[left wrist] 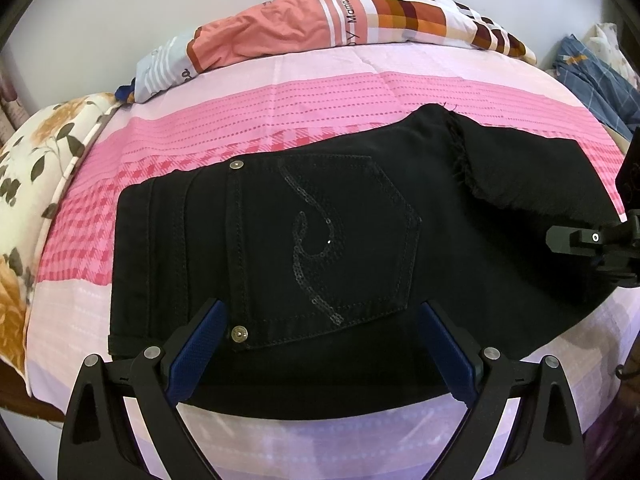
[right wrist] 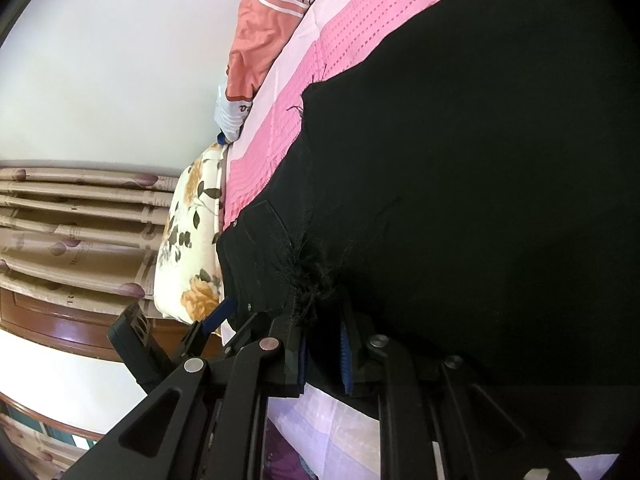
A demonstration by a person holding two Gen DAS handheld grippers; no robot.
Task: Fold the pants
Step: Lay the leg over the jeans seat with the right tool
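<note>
Black pants (left wrist: 320,220) lie folded on the pink bed sheet (left wrist: 280,100), back pocket (left wrist: 332,240) with a sequin swirl facing up. A leg is folded over at the right, its frayed hem (left wrist: 460,152) lying across the seat. My left gripper (left wrist: 322,306) is open over the near edge, its blue pads (left wrist: 200,344) wide apart on either side of the pocket. My right gripper (left wrist: 576,240) comes in from the right edge. In the right wrist view the right gripper (right wrist: 323,332) is shut on black fabric of the pants (right wrist: 480,160) just below the frayed hem (right wrist: 312,280).
A patchwork pillow (left wrist: 320,20) lies along the far side by the white wall. A floral cushion (left wrist: 36,184) sits at the left edge of the bed, and a blue plaid cloth (left wrist: 592,72) at the far right. A patterned curtain (right wrist: 72,220) hangs past the bed's left end.
</note>
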